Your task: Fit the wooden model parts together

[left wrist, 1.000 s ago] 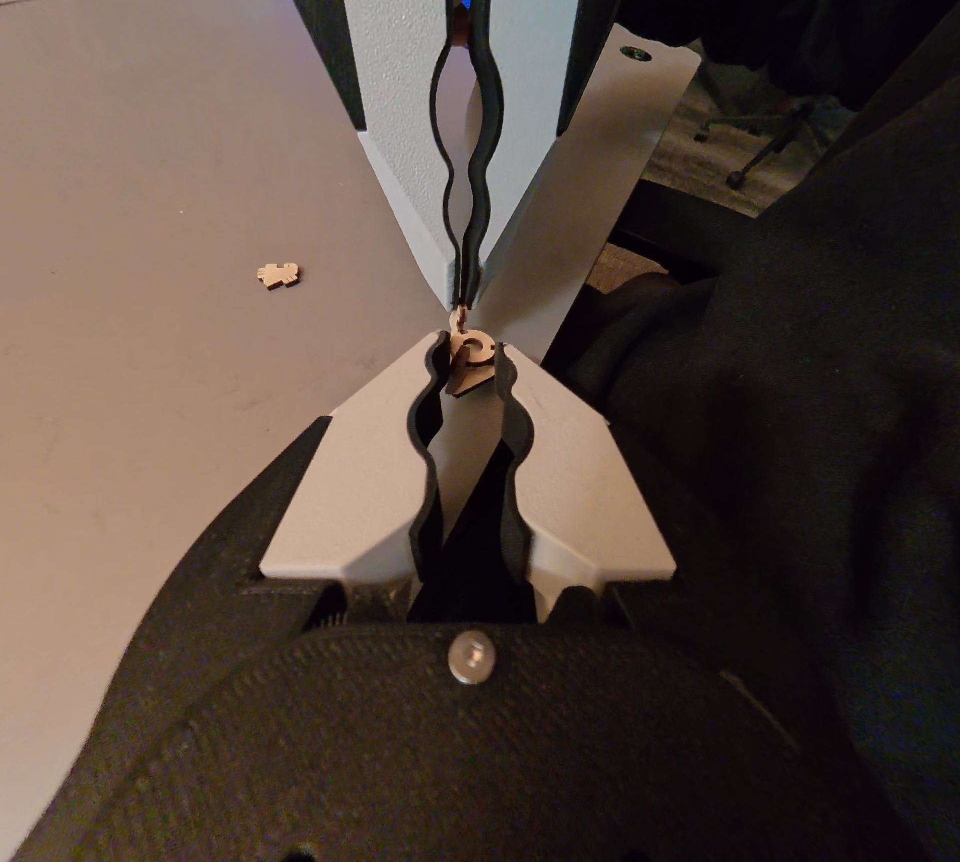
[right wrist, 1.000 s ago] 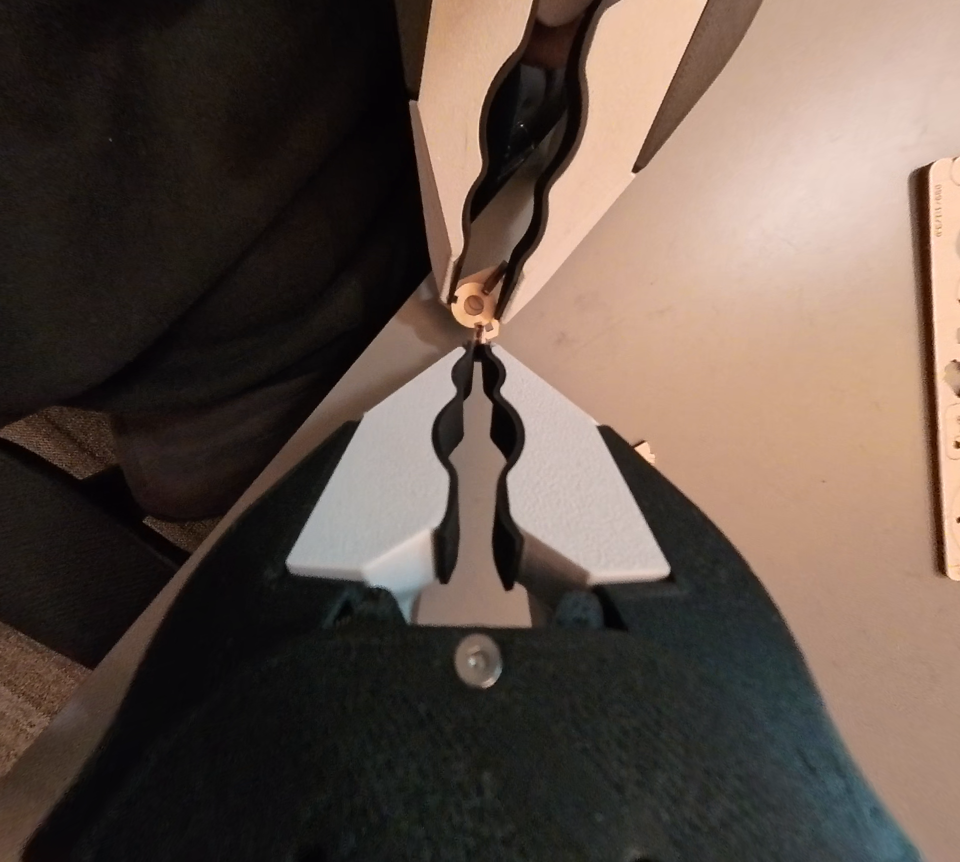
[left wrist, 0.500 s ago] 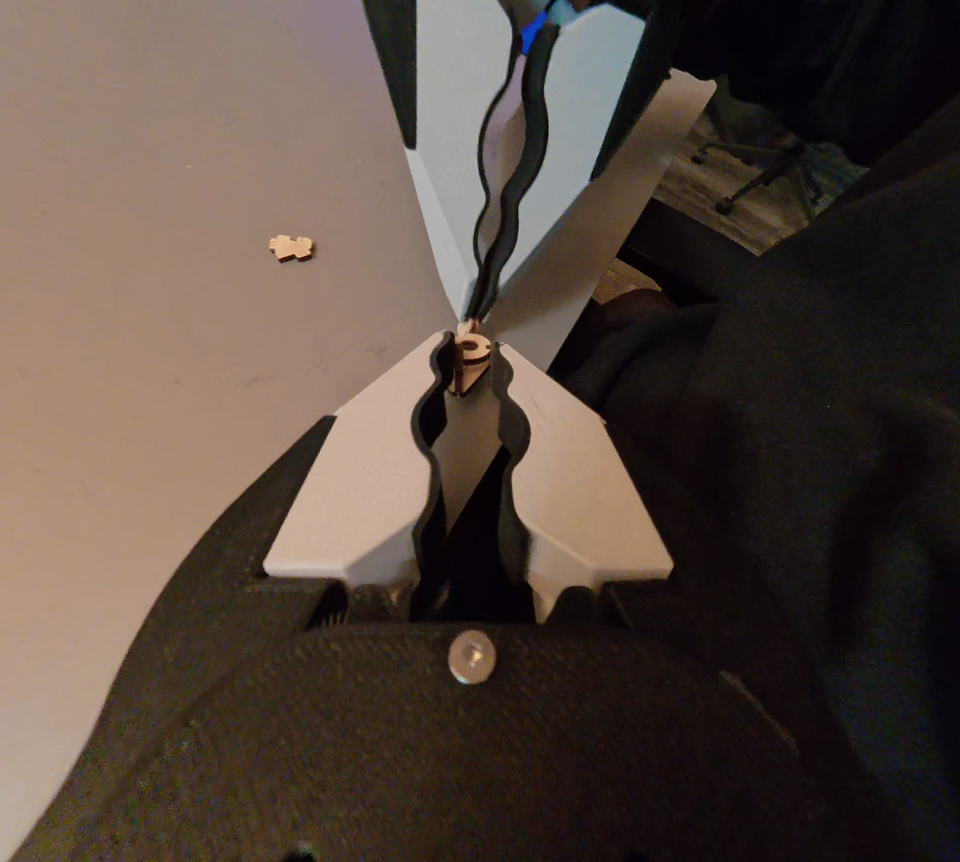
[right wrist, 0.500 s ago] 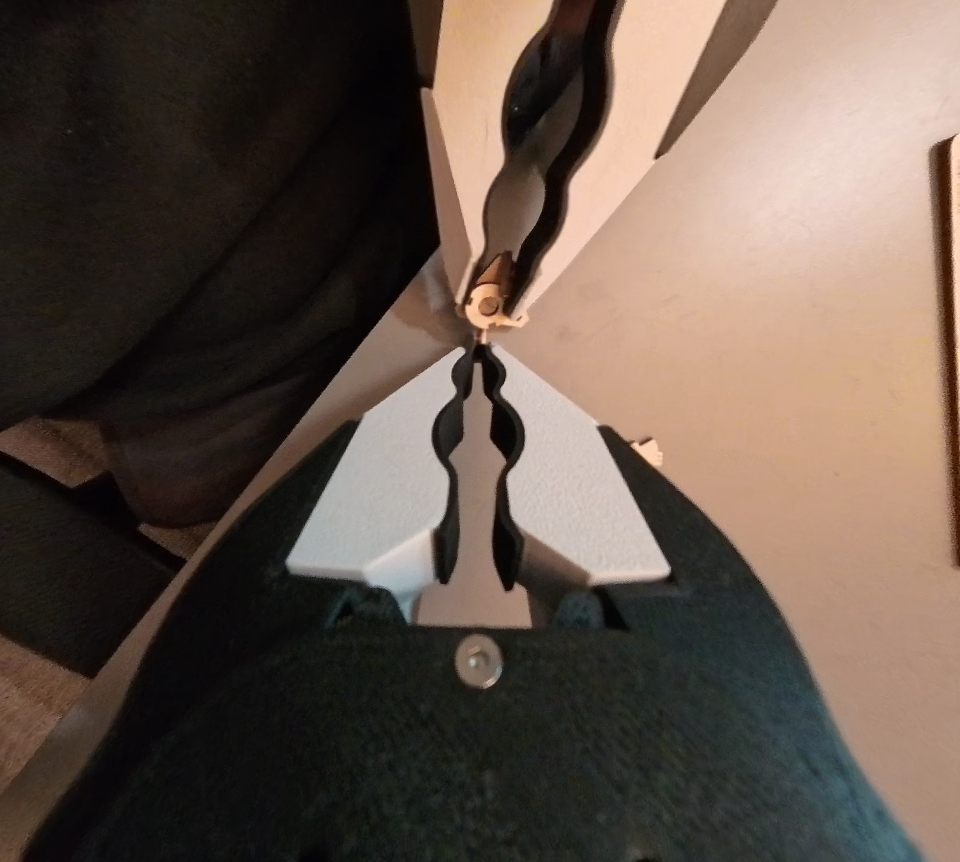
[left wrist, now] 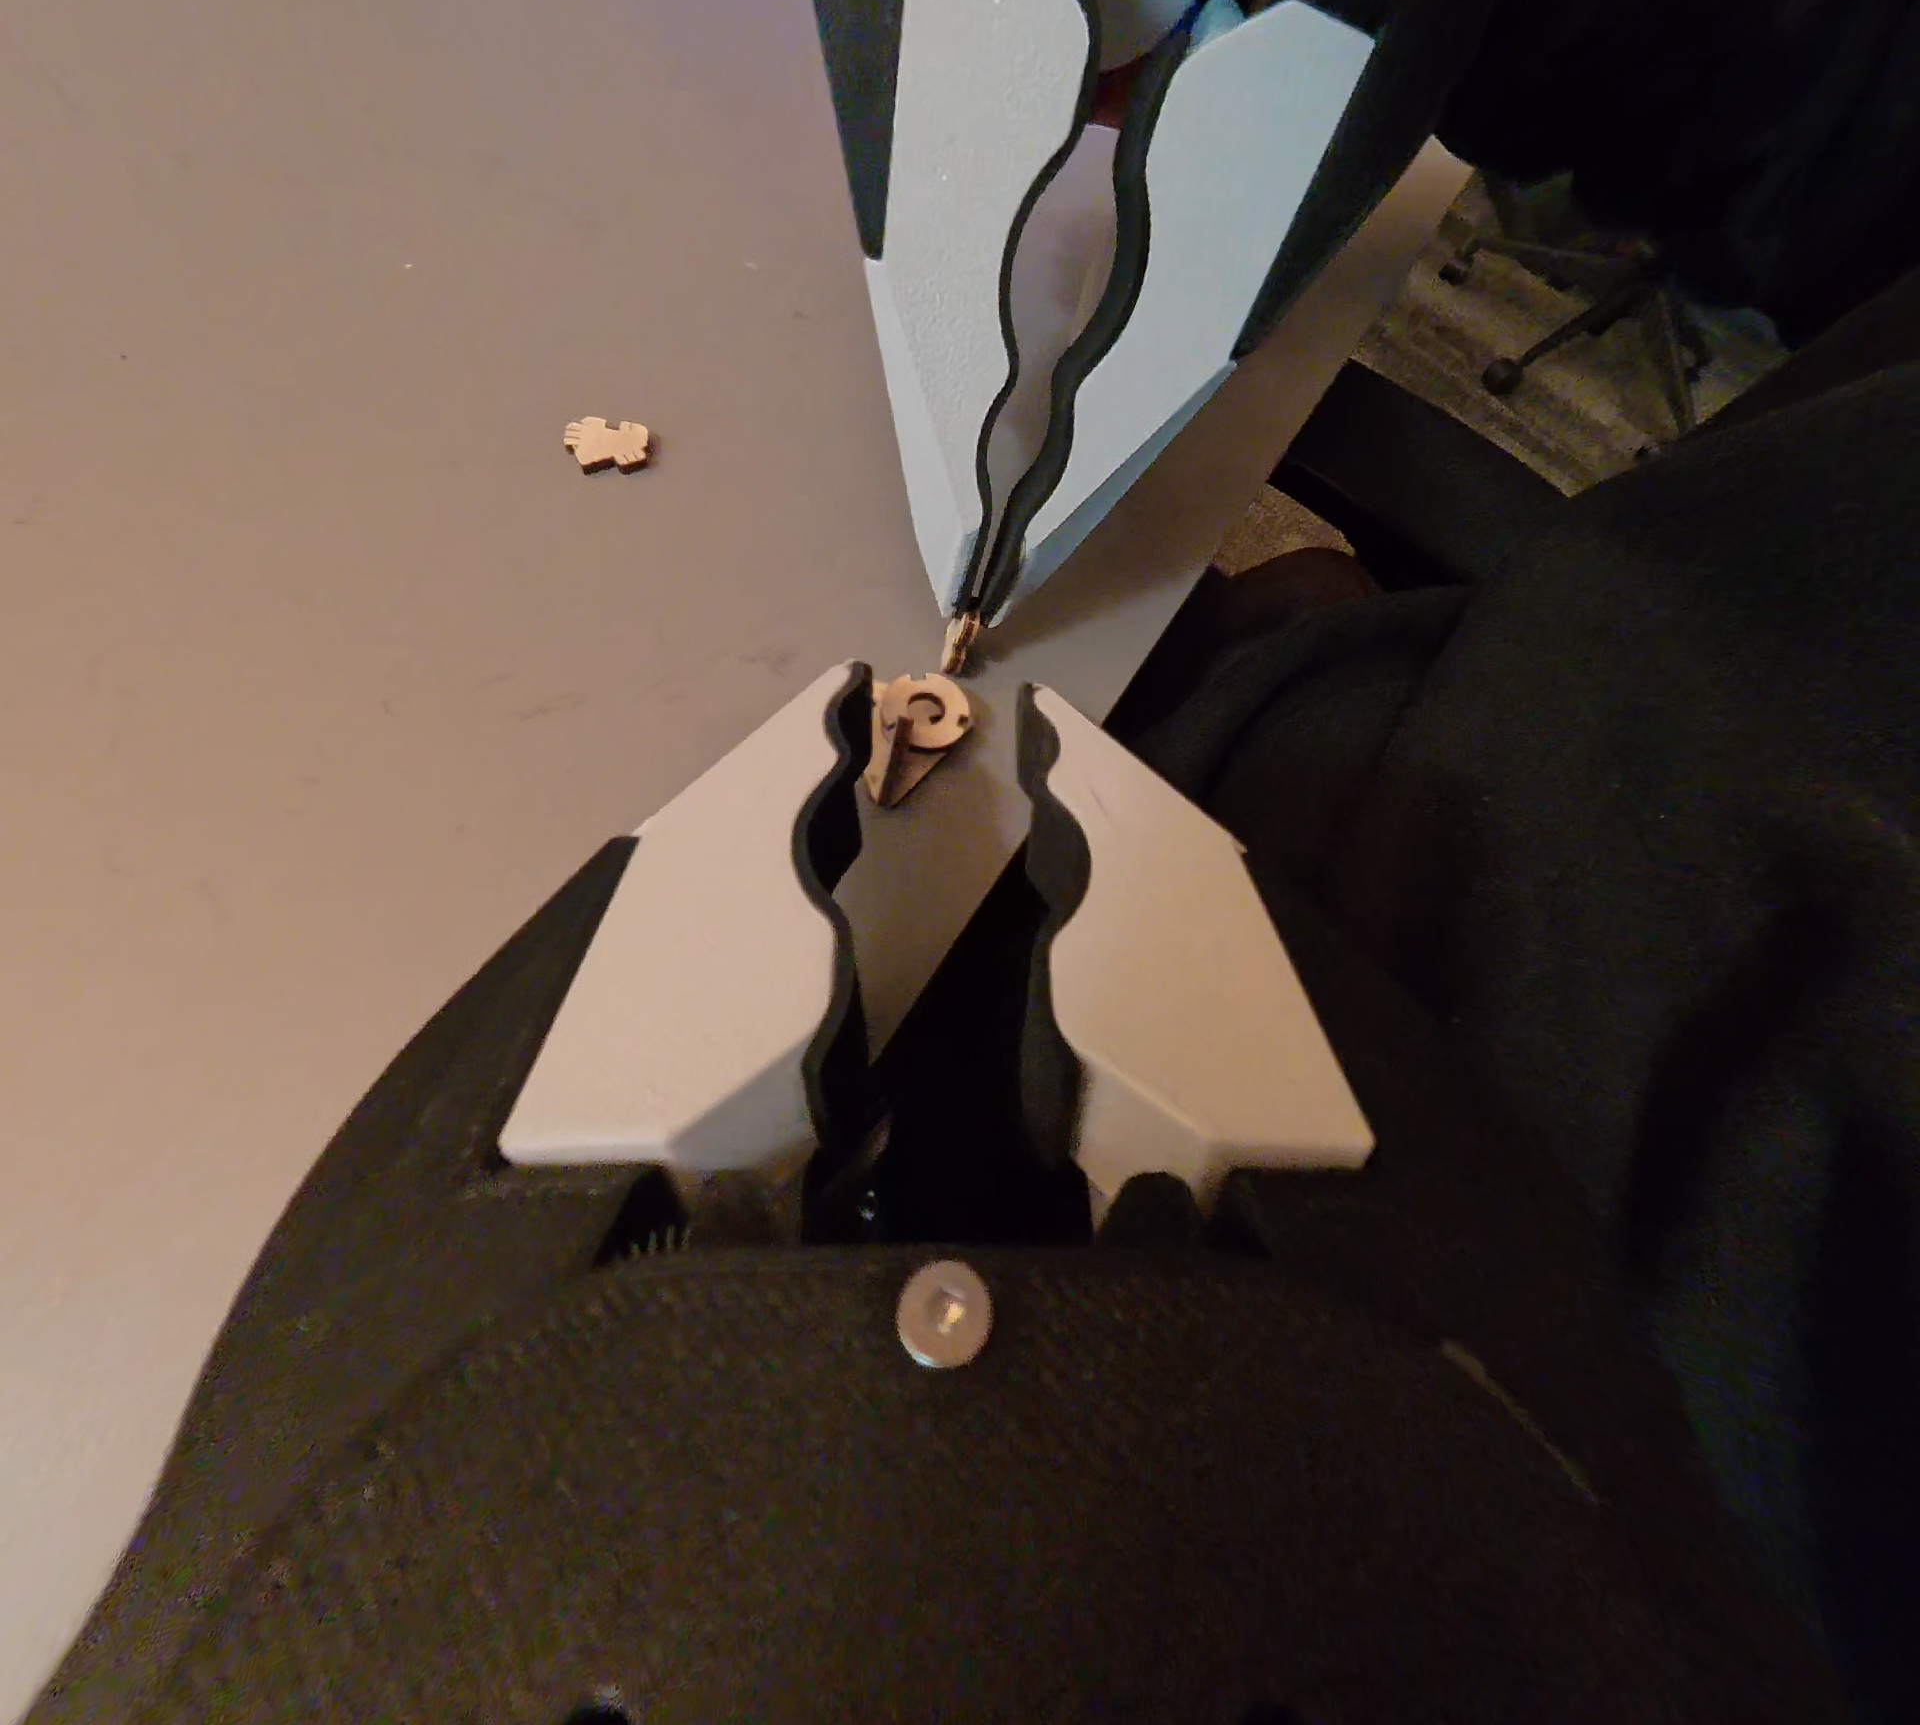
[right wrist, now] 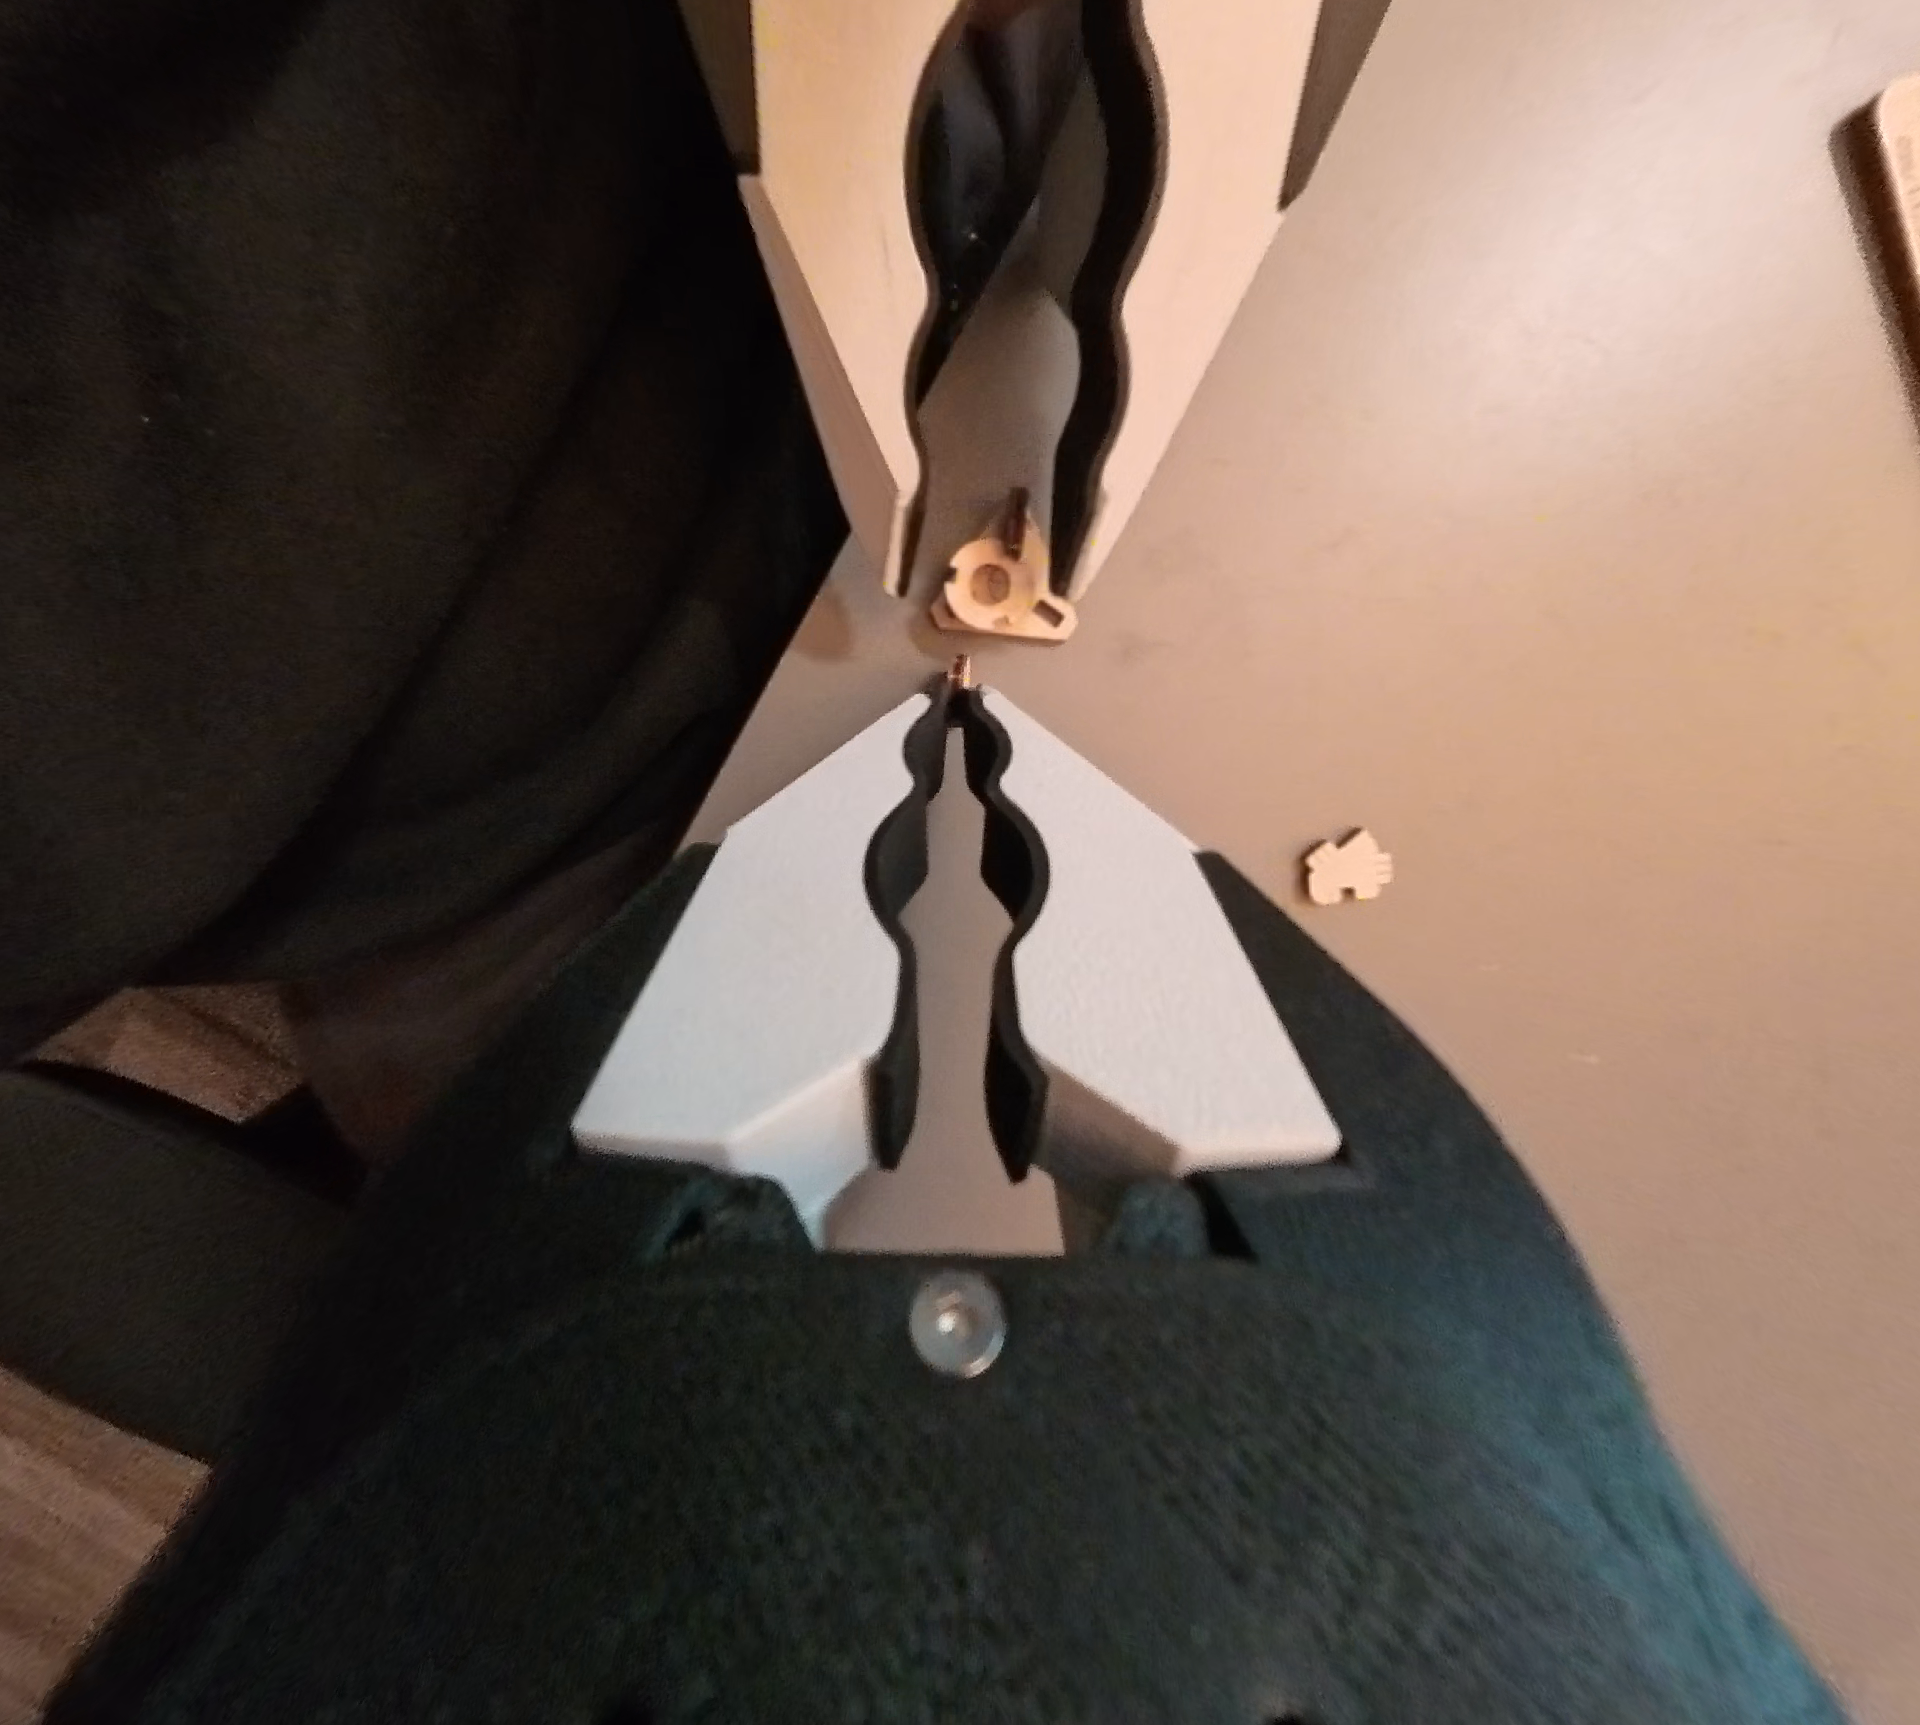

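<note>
2 claws (left wrist: 943, 701) (right wrist: 958, 693) tip to tip

No writing can be read on anything in either view.

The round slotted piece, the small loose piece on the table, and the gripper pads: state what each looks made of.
Round slotted piece: thin pale wood, probably laser-cut ply, given its dark edges and matte face.
Loose piece: the same pale wood with dark edges.
Pads: black, wavy, matte, likely rubber or soft plastic.
</note>
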A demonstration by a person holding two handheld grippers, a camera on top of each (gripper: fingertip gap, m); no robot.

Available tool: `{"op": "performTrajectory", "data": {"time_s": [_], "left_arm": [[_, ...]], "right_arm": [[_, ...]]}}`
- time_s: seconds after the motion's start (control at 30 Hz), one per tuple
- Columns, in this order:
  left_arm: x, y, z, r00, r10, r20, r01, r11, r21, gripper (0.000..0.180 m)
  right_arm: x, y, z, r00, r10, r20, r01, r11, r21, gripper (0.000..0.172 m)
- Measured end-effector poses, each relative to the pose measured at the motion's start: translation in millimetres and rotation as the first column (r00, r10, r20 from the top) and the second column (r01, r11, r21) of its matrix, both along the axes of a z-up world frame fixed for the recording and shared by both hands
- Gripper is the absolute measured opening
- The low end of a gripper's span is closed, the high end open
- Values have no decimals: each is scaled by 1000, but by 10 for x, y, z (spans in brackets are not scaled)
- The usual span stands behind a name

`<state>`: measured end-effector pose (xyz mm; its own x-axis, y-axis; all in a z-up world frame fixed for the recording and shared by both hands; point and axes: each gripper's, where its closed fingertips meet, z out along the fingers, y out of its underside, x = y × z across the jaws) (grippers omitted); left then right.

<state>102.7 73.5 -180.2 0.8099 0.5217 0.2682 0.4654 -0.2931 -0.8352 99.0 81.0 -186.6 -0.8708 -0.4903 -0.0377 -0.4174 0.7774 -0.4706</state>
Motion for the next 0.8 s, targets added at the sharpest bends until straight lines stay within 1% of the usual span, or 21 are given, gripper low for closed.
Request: {"op": "performTrajectory", "data": {"time_s": [0.1, 0.23, 0.4, 0.47, 0.5, 0.53, 0.67, 0.77, 0.8], "left_arm": [[15, -38, 0, 1000, 5, -4, -5, 1000, -5, 31], [17, -100, -12, 1000, 12, 3, -12, 1000, -19, 29], [18, -152, -70, 1000, 15, -12, -16, 995, -96, 18], [19, -157, -76, 1000, 13, -16, -14, 995, -104, 15], [19, -161, -82, 1000, 11, -14, -12, 994, -106, 9], [37, -156, -97, 1000, -1, -1, 1, 994, -106, 2], [90, -97, -99, 998, -28, 64, 31, 999, -39, 3], [86, -98, -100, 997, -28, 66, 31, 999, -43, 3], [75, -99, -97, 998, -21, 65, 24, 999, -44, 2]], "right_arm": [[23, 25, 7, 999, -41, 10, 41, 999, -9, 1], [38, 14, 62, 991, -126, 49, 128, 990, -56, 1], [80, -9, 95, 953, -275, 129, 285, 956, -69, 1], [65, 7, 61, 937, -327, 125, 337, 939, -69, 1], [50, 13, 47, 930, -349, 120, 358, 931, -72, 1], [39, 6, 49, 921, -368, 125, 379, 922, -82, 1], [-8, -62, 95, 885, -428, 181, 454, 880, -138, 1], [-125, -42, 53, 866, -479, 141, 498, 852, -162, 1], [-130, -46, 75, 861, -484, 159, 507, 843, -178, 1]]}}
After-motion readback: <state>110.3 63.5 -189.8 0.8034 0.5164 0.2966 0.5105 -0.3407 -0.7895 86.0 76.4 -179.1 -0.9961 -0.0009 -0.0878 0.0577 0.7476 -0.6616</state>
